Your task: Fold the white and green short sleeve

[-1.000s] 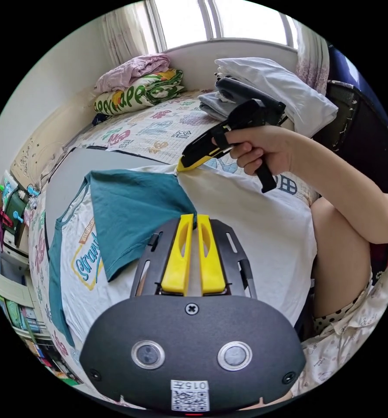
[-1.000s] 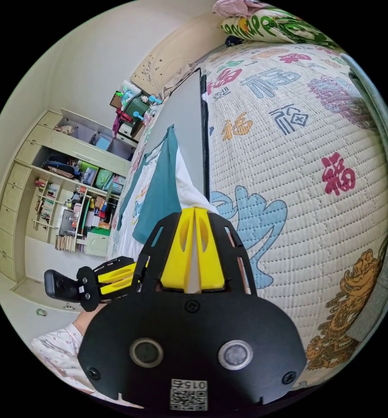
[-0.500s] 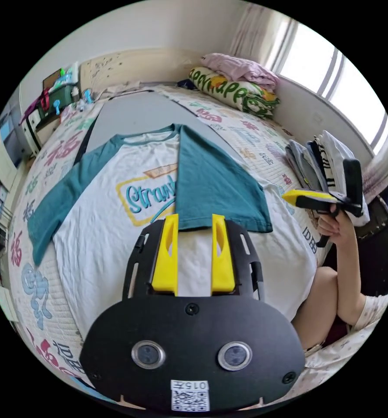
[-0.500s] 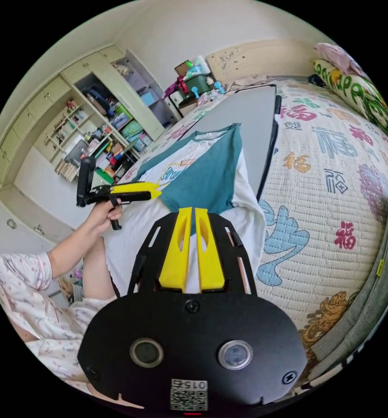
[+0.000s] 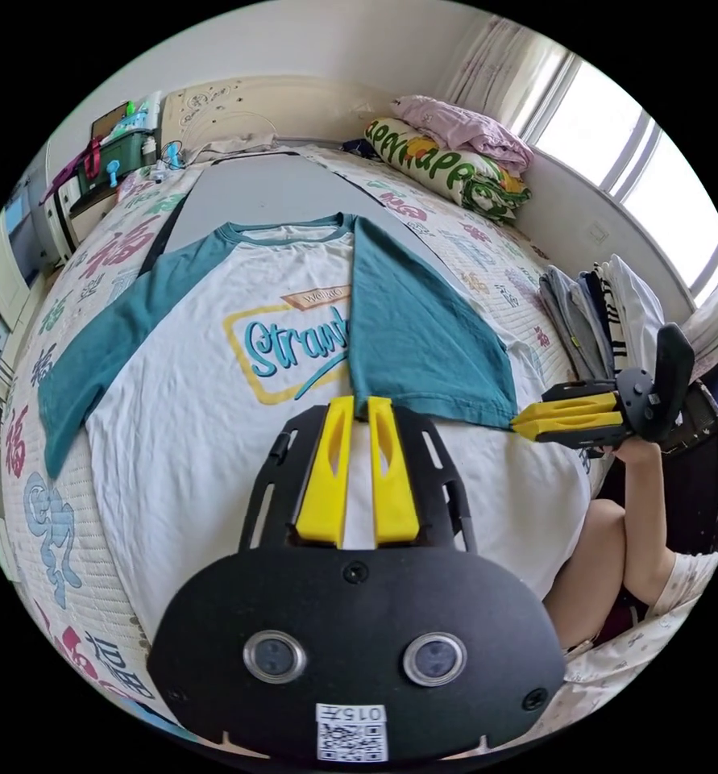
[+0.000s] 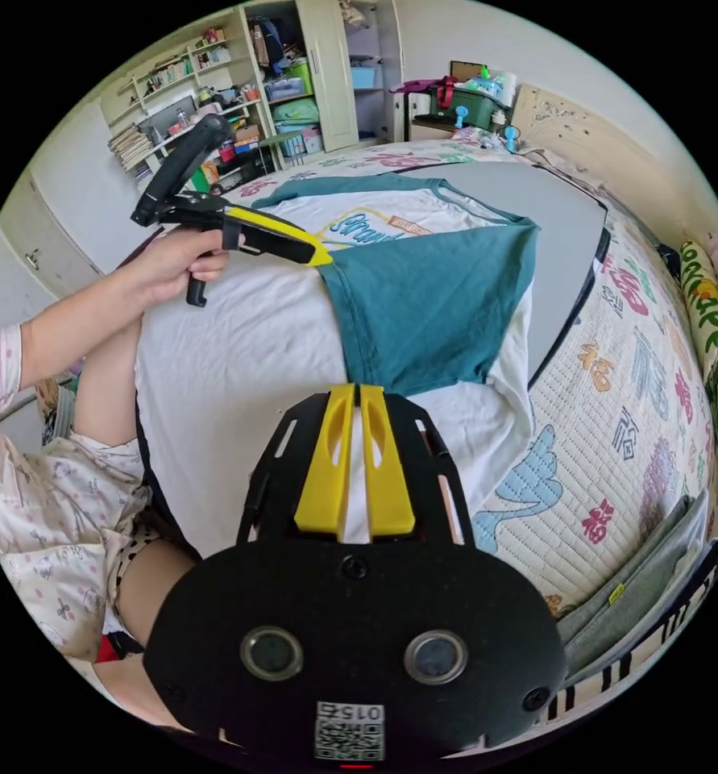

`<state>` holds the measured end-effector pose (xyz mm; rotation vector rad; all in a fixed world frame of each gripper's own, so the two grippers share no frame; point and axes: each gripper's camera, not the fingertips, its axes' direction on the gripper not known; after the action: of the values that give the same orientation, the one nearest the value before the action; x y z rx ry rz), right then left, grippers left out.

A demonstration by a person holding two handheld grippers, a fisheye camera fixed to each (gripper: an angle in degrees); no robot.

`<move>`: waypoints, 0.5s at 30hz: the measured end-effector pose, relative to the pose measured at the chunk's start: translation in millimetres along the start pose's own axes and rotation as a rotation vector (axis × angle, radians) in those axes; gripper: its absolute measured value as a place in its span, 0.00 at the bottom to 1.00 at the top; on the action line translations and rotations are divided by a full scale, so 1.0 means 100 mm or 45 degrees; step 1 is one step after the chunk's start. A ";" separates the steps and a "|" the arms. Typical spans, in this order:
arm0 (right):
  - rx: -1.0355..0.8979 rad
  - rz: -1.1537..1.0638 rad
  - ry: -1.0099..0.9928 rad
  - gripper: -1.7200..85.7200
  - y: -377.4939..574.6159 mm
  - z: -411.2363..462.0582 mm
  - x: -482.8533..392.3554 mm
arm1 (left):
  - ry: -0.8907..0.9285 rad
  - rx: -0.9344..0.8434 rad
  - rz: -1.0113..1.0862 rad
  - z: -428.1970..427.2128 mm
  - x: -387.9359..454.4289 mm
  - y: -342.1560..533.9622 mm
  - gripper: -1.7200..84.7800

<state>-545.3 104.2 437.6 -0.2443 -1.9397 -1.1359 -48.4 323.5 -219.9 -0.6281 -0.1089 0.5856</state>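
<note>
The white shirt (image 5: 213, 419) with teal sleeves lies face up on a grey board (image 5: 270, 189) on the bed. One teal sleeve (image 5: 423, 339) is folded inward over the chest; the other sleeve (image 5: 109, 339) lies spread out. My left gripper (image 5: 359, 401) is shut on one corner of the folded sleeve's hem. My right gripper (image 5: 516, 423) is shut on the other hem corner. In the right gripper view the same sleeve (image 6: 431, 306) lies flat on the shirt (image 6: 238, 339), with my right gripper (image 6: 357, 389) and left gripper (image 6: 325, 260) at its two hem corners.
A stack of folded clothes (image 5: 600, 314) sits on the patterned quilt (image 6: 641, 379) beside the shirt. Rolled bedding (image 5: 447, 157) lies by the window. The person's leg (image 5: 600, 548) is against the bed's edge. Cluttered shelves (image 6: 213, 81) stand across the room.
Both grippers let go of the shirt's side after laying the sleeve over. The left gripper opened, then shut at the sleeve hem; the right gripper came to the other hem corner.
</note>
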 end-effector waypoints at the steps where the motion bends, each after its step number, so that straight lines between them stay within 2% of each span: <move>1: -0.021 0.032 0.036 0.02 0.08 0.11 0.11 | 0.007 0.024 0.008 -0.16 0.13 -0.05 0.03; 10: -0.017 0.048 0.099 0.02 0.73 0.79 0.76 | 0.020 0.072 0.003 -1.17 0.89 -0.53 0.03; 15: 0.131 -0.011 -0.030 0.09 0.92 1.07 1.05 | 0.034 0.009 -0.009 -1.57 1.24 -0.87 0.07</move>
<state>-621.5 215.9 550.2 -0.1946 -2.0152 -1.0397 139.6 252.3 -305.8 -0.6282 -0.0839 0.5708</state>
